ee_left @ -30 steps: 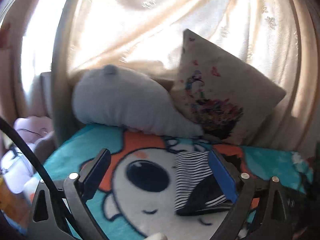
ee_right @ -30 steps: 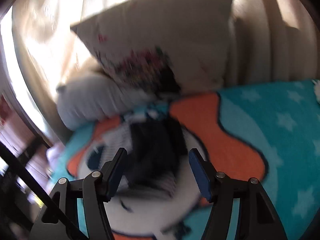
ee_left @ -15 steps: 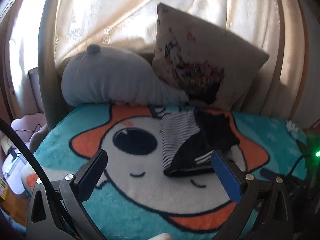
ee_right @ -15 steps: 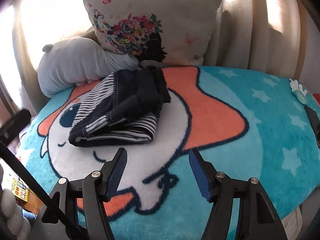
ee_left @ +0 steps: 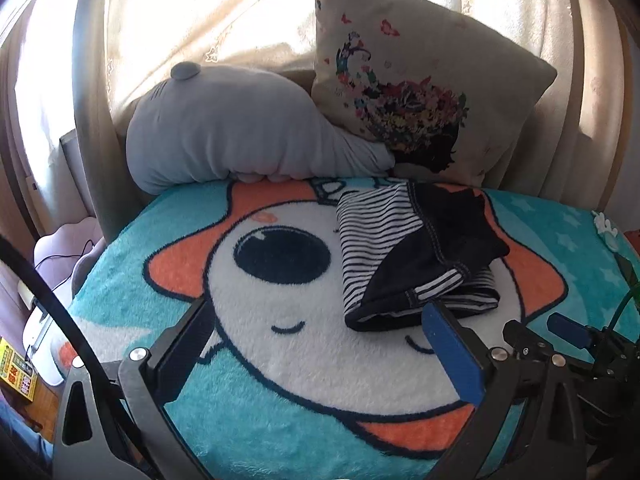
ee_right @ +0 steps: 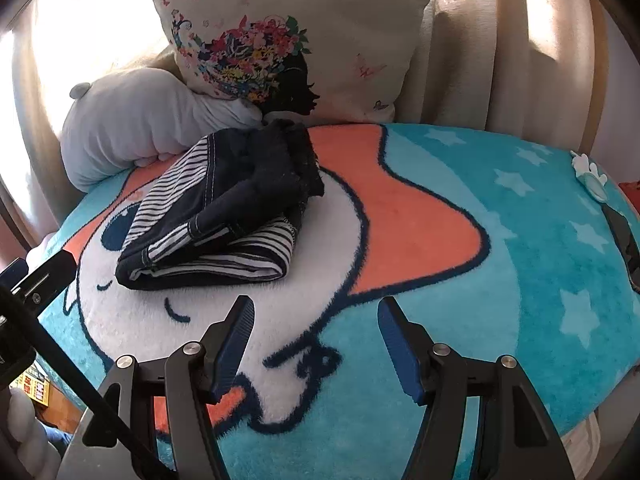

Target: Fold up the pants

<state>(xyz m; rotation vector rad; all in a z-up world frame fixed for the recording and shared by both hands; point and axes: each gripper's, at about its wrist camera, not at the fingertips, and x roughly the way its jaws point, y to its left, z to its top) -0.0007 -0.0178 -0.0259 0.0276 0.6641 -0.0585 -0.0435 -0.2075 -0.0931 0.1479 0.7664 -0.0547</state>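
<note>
Dark navy pants [ee_left: 416,256] with a black-and-white striped lining lie bunched in a folded heap on a teal cartoon blanket [ee_left: 280,420]. The same pants [ee_right: 224,208] sit left of centre in the right wrist view, on the blanket [ee_right: 500,280]. My left gripper [ee_left: 316,320] hovers open just in front of the heap, its right pad close to the heap's near edge. My right gripper [ee_right: 316,312] is open and empty, a little nearer than the pants and to their right. The right gripper's blue tip [ee_left: 568,330] also shows at the left wrist view's right edge.
A grey plush cushion [ee_left: 240,136] and a floral beige pillow [ee_left: 420,92] lean against the curtain [ee_left: 220,12] behind the pants. A white star-shaped item [ee_right: 590,176] lies at the blanket's far right edge. A floor with boxes [ee_left: 16,372] lies left of the bed.
Both grippers have dropped and tipped downward, so the pants and blanket now fill more of each view. The pants have not moved. Jaws stay equally wide.
</note>
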